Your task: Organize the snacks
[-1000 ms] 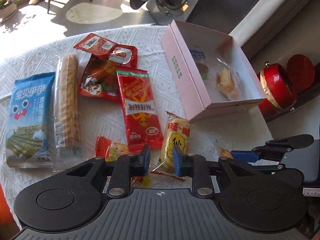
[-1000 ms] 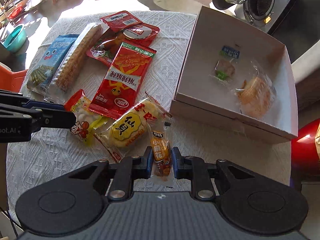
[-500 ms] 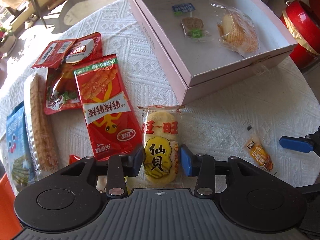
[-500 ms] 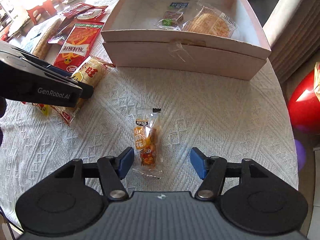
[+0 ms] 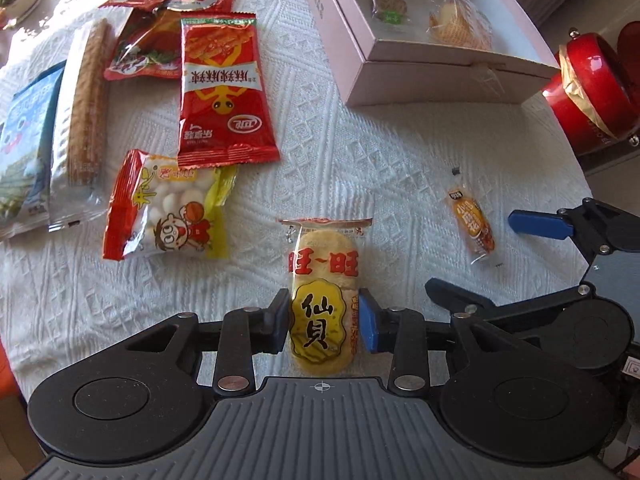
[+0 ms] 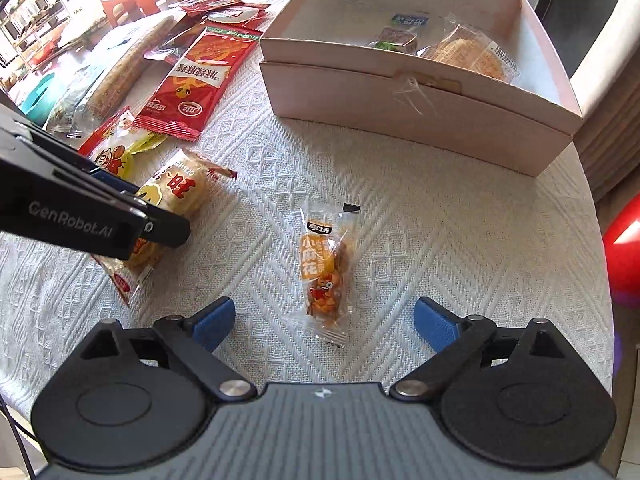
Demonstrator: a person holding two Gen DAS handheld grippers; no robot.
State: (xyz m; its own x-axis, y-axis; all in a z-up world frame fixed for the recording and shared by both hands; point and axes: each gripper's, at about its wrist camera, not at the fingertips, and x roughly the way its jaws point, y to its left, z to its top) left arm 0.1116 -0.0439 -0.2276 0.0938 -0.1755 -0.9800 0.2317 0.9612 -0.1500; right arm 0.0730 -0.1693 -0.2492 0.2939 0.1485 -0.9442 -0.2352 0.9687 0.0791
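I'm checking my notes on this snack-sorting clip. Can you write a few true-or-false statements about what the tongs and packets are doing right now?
1. The left tongs are shut on the rice cracker packet. True.
2. The right tongs grip the small orange packet. False: they are open, and the packet lies on the tablecloth between their tips.
3. The pink box already holds two wrapped snacks. True.
4. The long red packet lies inside the box. False: it lies on the cloth, left of the box.
5. The candy bag is held by tongs. False: it lies untouched on the cloth.
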